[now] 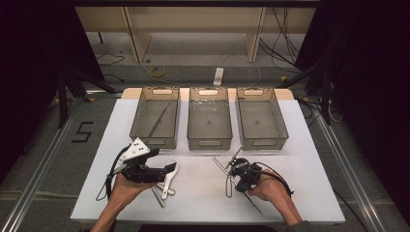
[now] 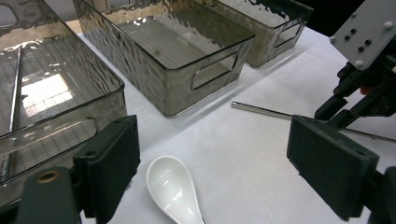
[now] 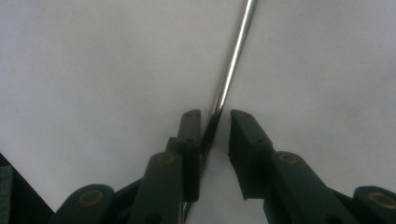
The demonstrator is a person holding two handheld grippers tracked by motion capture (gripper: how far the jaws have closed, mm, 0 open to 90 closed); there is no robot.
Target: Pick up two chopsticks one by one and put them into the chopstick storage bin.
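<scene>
A black numeral "5" (image 1: 83, 131) is marked on the floor at about 9 o'clock from the white counter (image 1: 300, 159); no other writing is legible.

The right hand-held gripper (image 1: 240, 170) sits at about 4 o'clock on the counter, held low by the right hand (image 1: 268, 189) and pointing toward 11 o'clock. In the right gripper view a thin metal rod (image 3: 233, 56) runs between its jaws, lying against the left pad with a small gap to the right one, so the jaws are nearly together but not yet pinching it.

The left hand-held gripper (image 1: 150, 166) is at about 8 o'clock, gripped by the left hand (image 1: 123, 188) and aimed toward 3 o'clock. Its jaws are spread wide, with a white ceramic spoon (image 2: 173, 186) on the counter between them, untouched.

Three clear bins (image 1: 209, 123) stand in a row at 12 o'clock.
</scene>
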